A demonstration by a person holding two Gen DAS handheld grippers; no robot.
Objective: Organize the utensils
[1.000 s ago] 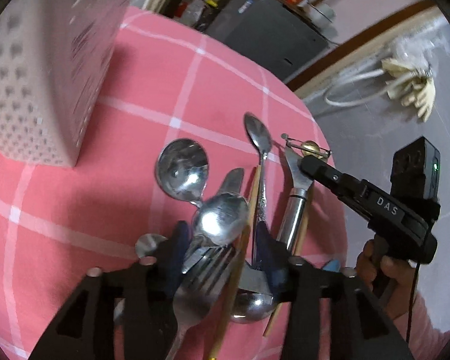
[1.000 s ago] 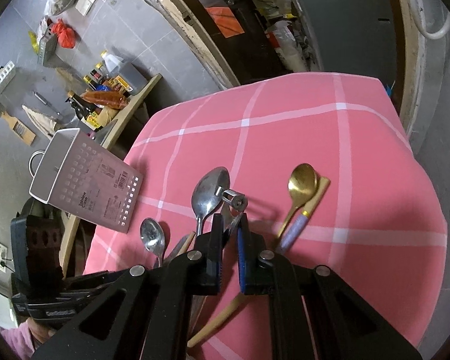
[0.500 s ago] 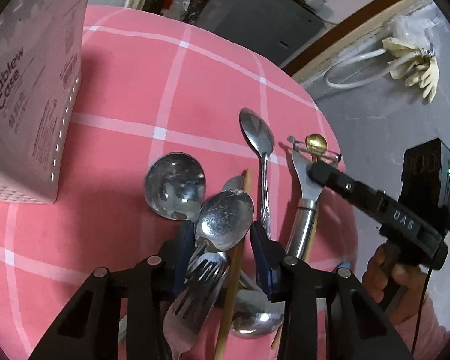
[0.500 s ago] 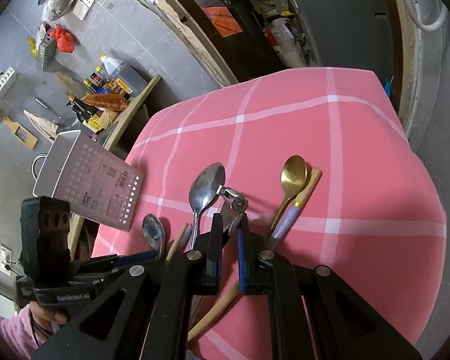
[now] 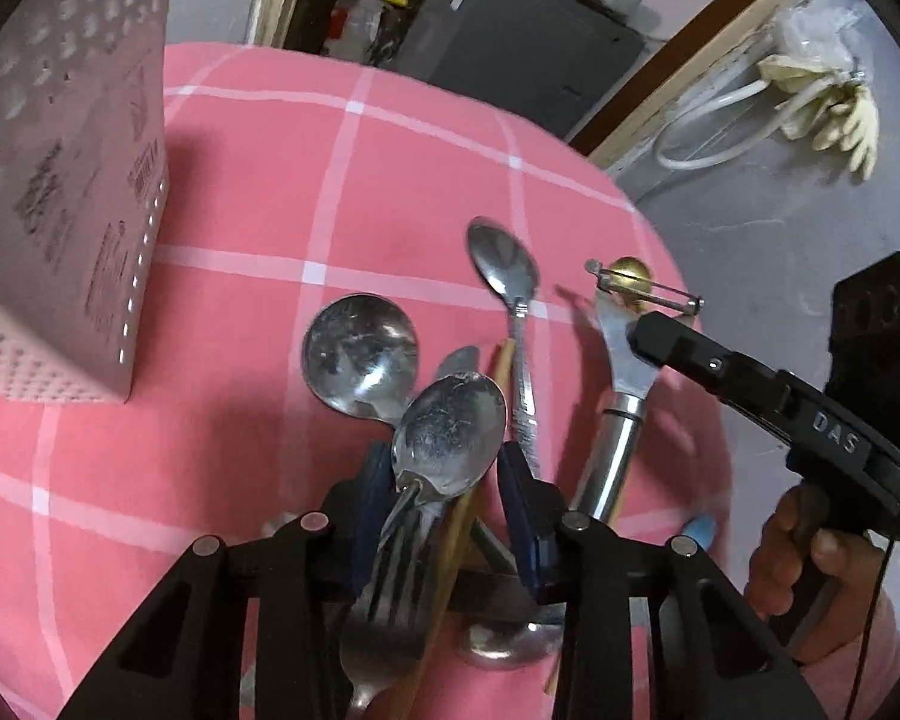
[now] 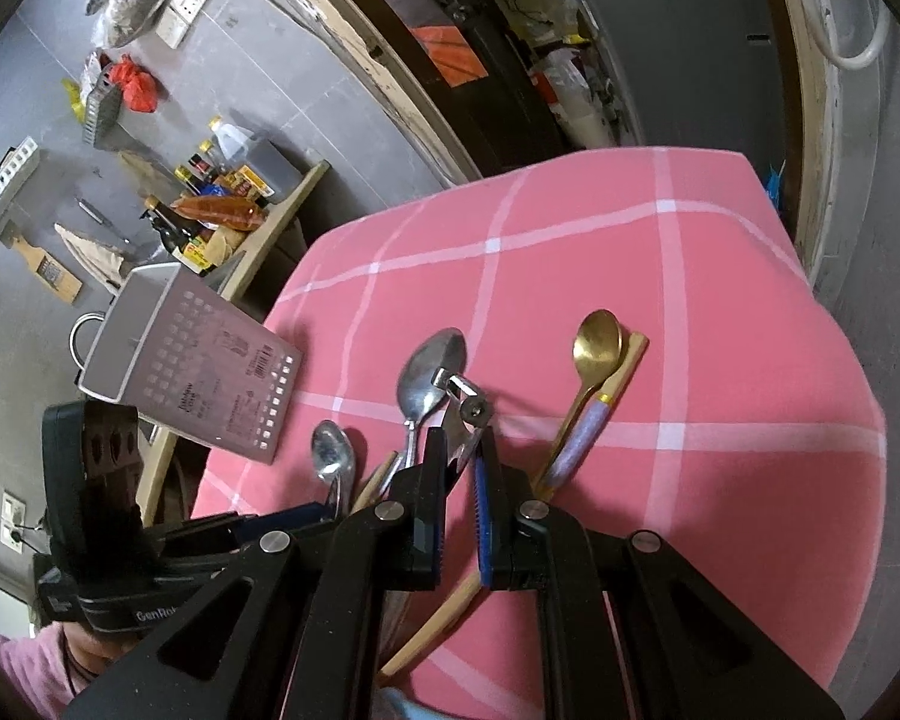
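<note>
So the left gripper (image 5: 444, 480) is tipped steeply down over the utensil pile, and its jaws have just been closing in on a steel spoon (image 5: 450, 426) whose bowl sits right between the blue pads; a fork (image 5: 399, 552) and a wooden chopstick (image 5: 450, 540) are caught in that gap too. Whether the pads are actually pressing on the spoon can't be told.

The right gripper (image 6: 459, 468) is angled down as well, held by a hand (image 5: 810, 546) at the table's right edge. Its jaws are pinched nearly together on the metal peeler (image 6: 468, 414), just below the peeler's head.

A gold spoon (image 6: 594, 354) is left lying near the right edge of the pink checked tablecloth (image 6: 660, 276). The perforated utensil holder (image 5: 60, 192) is parked by the left edge, well apart from the pile.
</note>
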